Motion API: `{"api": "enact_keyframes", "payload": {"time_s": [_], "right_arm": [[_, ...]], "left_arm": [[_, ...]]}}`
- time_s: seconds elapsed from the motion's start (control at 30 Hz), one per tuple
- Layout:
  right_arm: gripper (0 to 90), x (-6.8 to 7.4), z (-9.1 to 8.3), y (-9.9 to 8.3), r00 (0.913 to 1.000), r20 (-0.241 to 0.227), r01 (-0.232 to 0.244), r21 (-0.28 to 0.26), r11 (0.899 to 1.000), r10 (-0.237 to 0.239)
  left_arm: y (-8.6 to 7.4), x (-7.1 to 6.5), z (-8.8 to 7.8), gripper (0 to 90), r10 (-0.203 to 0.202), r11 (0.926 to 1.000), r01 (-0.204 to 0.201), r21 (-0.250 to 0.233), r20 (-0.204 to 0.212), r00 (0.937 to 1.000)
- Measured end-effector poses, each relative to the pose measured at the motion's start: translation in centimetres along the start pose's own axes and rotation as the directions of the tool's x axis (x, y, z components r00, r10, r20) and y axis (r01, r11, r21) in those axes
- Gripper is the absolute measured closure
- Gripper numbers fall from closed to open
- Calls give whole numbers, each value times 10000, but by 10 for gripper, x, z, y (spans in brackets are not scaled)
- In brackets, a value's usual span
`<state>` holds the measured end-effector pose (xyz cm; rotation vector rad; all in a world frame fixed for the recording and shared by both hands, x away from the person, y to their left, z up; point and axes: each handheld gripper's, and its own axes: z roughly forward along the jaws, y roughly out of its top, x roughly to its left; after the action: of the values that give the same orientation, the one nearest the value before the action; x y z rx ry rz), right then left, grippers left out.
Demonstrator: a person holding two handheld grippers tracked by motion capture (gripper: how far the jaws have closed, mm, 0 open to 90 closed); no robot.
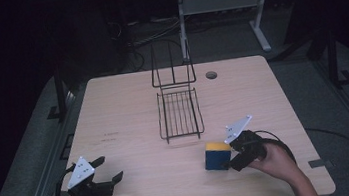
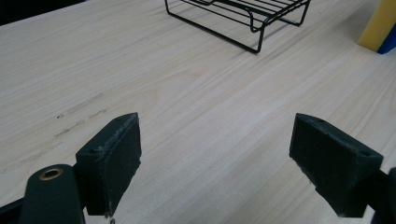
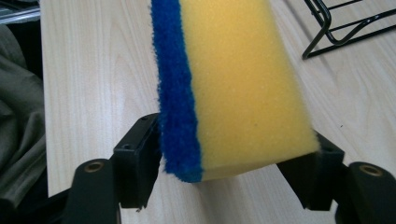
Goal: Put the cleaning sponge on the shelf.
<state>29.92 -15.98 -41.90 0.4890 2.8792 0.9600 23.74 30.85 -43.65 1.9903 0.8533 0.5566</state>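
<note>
Right now I have the wooden table [image 1: 127, 98] spread under me, pale and mostly bare, with the black wire rack [image 1: 179, 112] standing near its middle, its upright back toward the far edge. My left gripper [image 1: 110, 172] rests low at the near left corner, well apart from everything, its jaws spread wide over bare wood and holding nothing. My right gripper [image 1: 230, 157] sits at the near right, just short of the rack's front edge, pinching the sponge [image 1: 217, 155] between its two jaws.

In the right gripper view the sponge [image 3: 238, 84] stands up out of the jaws, yellow foam on one side and a blue scouring layer on the other, one pad on each face. I judge it light and soft: the foam should give under the squeeze, so a firm pinch is harmless, but it may bulge or twist if gripped near an edge. The blue face looks rough and should resist slipping. Taking it across the thickness, low and centred as it is now, seems the safest hold.
</note>
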Motion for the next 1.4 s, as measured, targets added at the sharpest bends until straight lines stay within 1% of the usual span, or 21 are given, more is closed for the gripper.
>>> {"api": "enact_keyframes", "payload": {"time_s": [0.2, 0.27, 0.4, 0.57, 0.7, 0.8, 1.0, 1.1, 1.33, 1.4], "right_arm": [[430, 0, 3, 1, 9999, 1, 139, 62, 9999, -139], [477, 1, 3, 1, 9998, -88, 160, 103, 9998, -159], [496, 1, 4, 1, 9997, -137, 182, 109, 9998, -181], [548, 1, 4, 1, 9991, -340, 270, 106, 9996, -266], [557, 1, 3, 1, 9986, -415, 339, 45, 9994, -337], [559, 1, 1, 2, 9986, -460, 257, -41, 9997, -259], [560, -1, -2, 3, 9978, -580, 299, -276, 9992, -314], [560, -2, -1, 3, 9978, -606, 242, -209, 9995, -254], [560, -5, -2, 10, 9972, -646, 368, -129, 9992, -376], [560, -5, -4, 13, 9971, -661, 378, -184, 9991, -389]], "left_arm": [[0, 0, -1, 162, -20, 10000, 20, -7, -27, 10000], [0, 1, -1, 162, -24, 10000, 24, -15, -32, 10000], [0, 1, -1, 162, -14, 10000, 14, -3, -33, 10000], [0, 1, -1, 162, -28, 10000, 27, -52, -43, 10000], [0, 1, -1, 162, -56, 10000, 56, -20, -20, 10000], [0, 0, 0, 162, -56, 10000, 56, -21, -18, 10000], [0, 0, -1, 162, -52, 10000, 52, -20, -23, 10000], [0, 1, -1, 162, -74, 10000, 74, -20, -15, 10000], [0, 0, 0, 162, -49, 10000, 49, -22, -5, 10000], [0, 0, -1, 162, -45, 10000, 45, -19, -6, 10000]]}}
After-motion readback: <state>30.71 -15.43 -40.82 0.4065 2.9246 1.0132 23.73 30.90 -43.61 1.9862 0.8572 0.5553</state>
